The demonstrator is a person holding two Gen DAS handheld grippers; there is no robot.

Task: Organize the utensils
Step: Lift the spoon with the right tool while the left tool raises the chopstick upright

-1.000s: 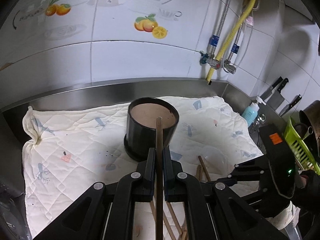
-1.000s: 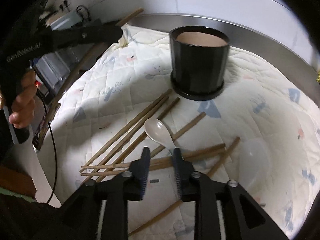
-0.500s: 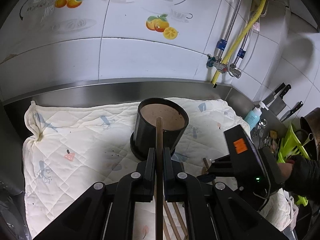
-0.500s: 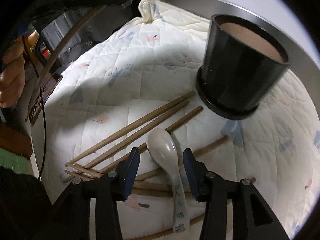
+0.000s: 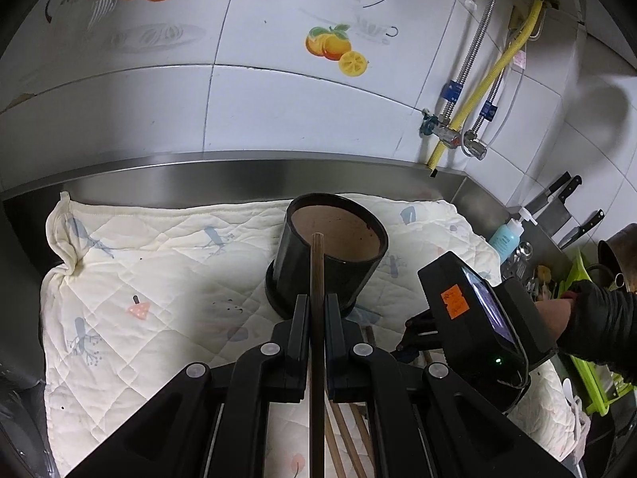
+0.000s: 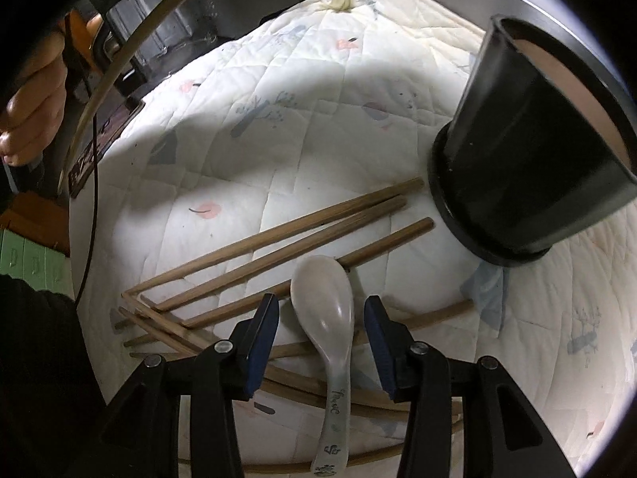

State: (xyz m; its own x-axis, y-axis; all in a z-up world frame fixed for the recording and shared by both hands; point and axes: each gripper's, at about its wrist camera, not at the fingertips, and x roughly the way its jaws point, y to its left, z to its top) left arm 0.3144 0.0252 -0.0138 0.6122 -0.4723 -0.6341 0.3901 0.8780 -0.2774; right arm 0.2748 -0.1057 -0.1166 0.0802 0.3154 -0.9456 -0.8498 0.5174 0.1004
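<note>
My left gripper point(image 5: 317, 310) is shut on a brown chopstick point(image 5: 317, 279) whose tip points at the black utensil cup point(image 5: 330, 255) just ahead. In the right wrist view my right gripper point(image 6: 321, 310) is open, low over the cloth, its fingers on either side of a white ceramic spoon point(image 6: 324, 298) that lies on several loose chopsticks point(image 6: 278, 239). The black cup point(image 6: 529, 175) stands to the upper right of the spoon. The held chopstick point(image 6: 119, 59) arcs across the upper left there.
A white quilted cloth point(image 5: 159, 279) covers the steel counter. A tiled wall with pipes point(image 5: 469, 79) is behind. A blue soap bottle point(image 5: 505, 235), knives point(image 5: 557, 207) and a green rack point(image 5: 589, 362) stand at the right.
My right gripper has opened wider and dropped closer, so the spoon now lies between its fingers. My left gripper has kept hold of the chopstick and shifted left of the cup.
</note>
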